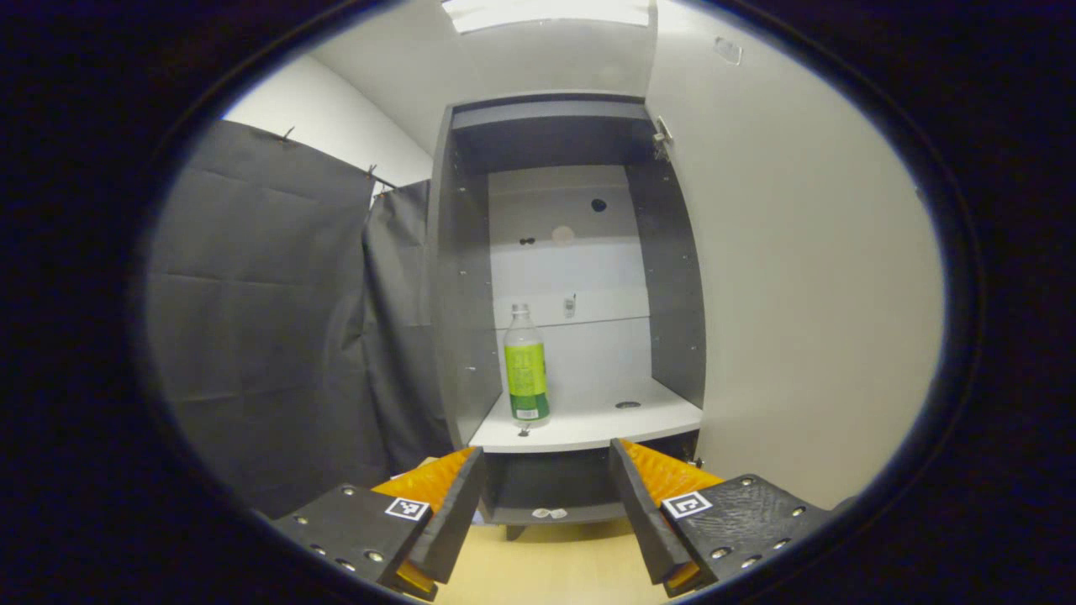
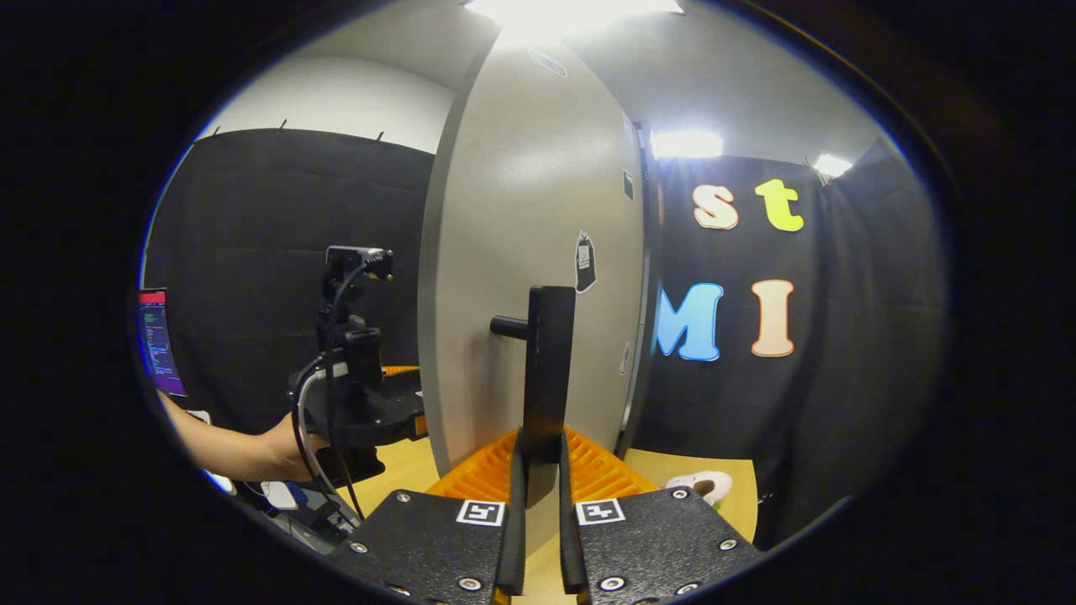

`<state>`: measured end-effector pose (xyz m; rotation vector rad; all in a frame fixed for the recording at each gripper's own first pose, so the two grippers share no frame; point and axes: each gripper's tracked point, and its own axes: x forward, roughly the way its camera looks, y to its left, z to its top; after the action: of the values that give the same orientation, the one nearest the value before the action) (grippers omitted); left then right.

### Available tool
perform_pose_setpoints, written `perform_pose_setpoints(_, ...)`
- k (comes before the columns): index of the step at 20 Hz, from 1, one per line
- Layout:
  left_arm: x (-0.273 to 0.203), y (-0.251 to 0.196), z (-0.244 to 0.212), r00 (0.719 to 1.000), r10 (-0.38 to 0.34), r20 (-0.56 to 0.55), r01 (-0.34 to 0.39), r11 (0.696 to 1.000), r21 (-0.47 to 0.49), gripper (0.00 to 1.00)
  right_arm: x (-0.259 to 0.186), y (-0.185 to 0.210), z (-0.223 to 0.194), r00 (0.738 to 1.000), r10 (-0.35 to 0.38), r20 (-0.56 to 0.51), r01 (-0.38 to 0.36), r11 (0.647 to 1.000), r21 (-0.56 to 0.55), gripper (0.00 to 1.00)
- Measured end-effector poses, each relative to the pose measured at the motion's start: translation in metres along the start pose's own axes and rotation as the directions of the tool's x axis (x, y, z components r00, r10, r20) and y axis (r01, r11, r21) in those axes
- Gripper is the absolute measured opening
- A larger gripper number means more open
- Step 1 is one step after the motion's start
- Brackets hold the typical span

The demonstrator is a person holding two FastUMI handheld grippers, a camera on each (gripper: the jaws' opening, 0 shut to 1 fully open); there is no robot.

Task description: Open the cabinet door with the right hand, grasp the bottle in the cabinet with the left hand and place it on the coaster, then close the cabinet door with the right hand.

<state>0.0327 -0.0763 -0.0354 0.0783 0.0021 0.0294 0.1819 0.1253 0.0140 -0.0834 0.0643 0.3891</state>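
bottle [image 1: 526, 364] is standing upright on the white shelf [image 1: 588, 424] inside the open cabinet [image 1: 555, 311], toward the shelf's left front corner, with nothing standing between it and the left tongs [image 1: 546, 512]. those tongs are gaping wide, holding nothing, well short of the shelf. cabinet door [image 1: 807, 277] is swinging out to the right in the left gripper view, a smooth pale panel. right tongs [image 2: 538, 521] are pinching narrow on the dark flat bar handle [image 2: 546, 378] of that door. a hand [image 2: 290, 445] is gripping the other gripper at the left of the right gripper view. dark cloth [image 1: 261, 311] is hanging in soft folds beside the cabinet. light wooden bench [image 1: 555, 563] is lying below; the cabinet's inner walls are looking dark grey and drilled with small holes.
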Motion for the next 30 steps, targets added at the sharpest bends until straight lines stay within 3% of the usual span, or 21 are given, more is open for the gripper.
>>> perform_pose_setpoints(1,0.012,0.004,-0.004,1.0,0.002,0.007,-0.002,1.0,0.009,0.92,0.0,-0.004,0.0,0.999,-0.032,-0.002,0.032,0.999,0.016,0.17)
perform_pose_setpoints(3,0.042,0.013,-0.008,1.0,0.016,0.026,-0.017,0.999,0.033,0.91,-0.002,-0.009,0.0,0.993,-0.119,0.013,0.118,0.991,0.063,0.14)
perform_pose_setpoints(5,0.077,0.006,-0.007,0.998,-0.046,0.044,0.044,0.999,0.027,0.91,-0.006,-0.02,0.001,0.977,-0.212,0.022,0.21,0.975,0.071,0.16)
perform_pose_setpoints(6,0.094,0.003,-0.004,0.996,-0.075,0.052,0.073,0.997,0.028,0.84,-0.009,-0.027,0.001,0.969,-0.245,0.022,0.243,0.968,0.059,0.16)
perform_pose_setpoints(7,0.108,0.005,-0.002,0.994,-0.091,0.064,0.088,0.995,0.037,0.77,-0.013,-0.029,0.001,0.964,-0.264,0.023,0.262,0.963,0.058,0.16)
perform_pose_setpoints(8,0.123,0.008,0.001,0.993,-0.093,0.074,0.089,0.995,0.052,0.85,-0.013,-0.026,0.001,0.964,-0.265,0.024,0.263,0.963,0.062,0.12)
perform_pose_setpoints(10,0.148,0.014,0.01,0.992,-0.076,0.102,0.066,0.993,0.094,0.84,-0.015,-0.025,-0.001,0.962,-0.27,0.027,0.268,0.962,0.054,0.05)
perform_pose_setpoints(11,0.158,0.015,0.014,0.991,-0.072,0.117,0.06,0.993,0.101,0.84,-0.017,-0.029,0.001,0.96,-0.278,0.039,0.276,0.96,0.048,0.11)
perform_pose_setpoints(12,0.168,0.017,0.018,0.989,-0.072,0.129,0.06,0.993,0.1,0.91,-0.02,-0.031,-0.003,0.955,-0.294,0.032,0.292,0.955,0.047,0.12)
perform_pose_setpoints(13,0.177,0.024,0.019,0.99,-0.055,0.133,0.043,0.995,0.091,0.91,-0.023,-0.033,-0.009,0.947,-0.32,0.014,0.319,0.946,0.049,0.13)
perform_pose_setpoints(14,0.187,0.031,0.019,0.991,-0.039,0.131,0.03,0.997,0.07,0.91,-0.03,-0.038,-0.014,0.933,-0.36,-0.004,0.359,0.932,0.048,0.27)
perform_pose_setpoints(15,0.194,0.036,0.017,0.992,-0.029,0.125,0.023,0.998,0.051,0.91,-0.037,-0.041,-0.016,0.918,-0.396,-0.013,0.397,0.916,0.055,0.35)
perform_pose_setpoints(16,0.204,0.043,0.018,0.992,-0.015,0.123,0.01,0.999,0.039,0.91,-0.042,-0.05,-0.02,0.893,-0.449,-0.027,0.45,0.891,0.062,0.5)
perform_pose_setpoints(18,0.224,0.049,0.015,0.993,-0.021,0.113,0.019,1.0,0.02,0.91,-0.05,-0.062,-0.033,0.847,-0.526,-0.074,0.53,0.845,0.073,0.67)
perform_pose_setpoints(21,0.253,0.049,0.003,0.996,-0.048,0.081,0.046,0.999,0.023,0.91,-0.061,-0.061,-0.045,0.805,-0.581,-0.119,0.592,0.798,0.111,0.67)
perform_pose_setpoints(22,0.262,0.045,0.001,0.995,-0.057,0.079,0.056,0.998,0.018,0.84,-0.063,-0.06,-0.047,0.794,-0.594,-0.13,0.607,0.786,0.116,0.68)
perform_pose_setpoints(27,0.282,0.046,0.008,0.995,-0.044,0.092,0.044,0.999,0.009,0.91,-0.065,-0.059,-0.053,0.77,-0.619,-0.154,0.635,0.766,0.097,0.68)
perform_pose_setpoints(28,0.278,0.05,0.008,0.995,-0.029,0.093,0.027,0.999,0.023,0.79,-0.066,-0.061,-0.054,0.764,-0.625,-0.158,0.643,0.759,0.105,0.68)
perform_pose_setpoints(29,0.279,0.043,0.009,0.995,-0.058,0.083,0.057,0.998,0.019,0.66,-0.067,-0.062,-0.055,0.757,-0.634,-0.159,0.652,0.75,0.111,0.68)
perform_pose_setpoints(30,0.275,0.042,0.008,0.996,-0.063,0.069,0.063,0.998,0.012,0.66,-0.067,-0.064,-0.055,0.754,-0.638,-0.158,0.656,0.745,0.119,0.68)
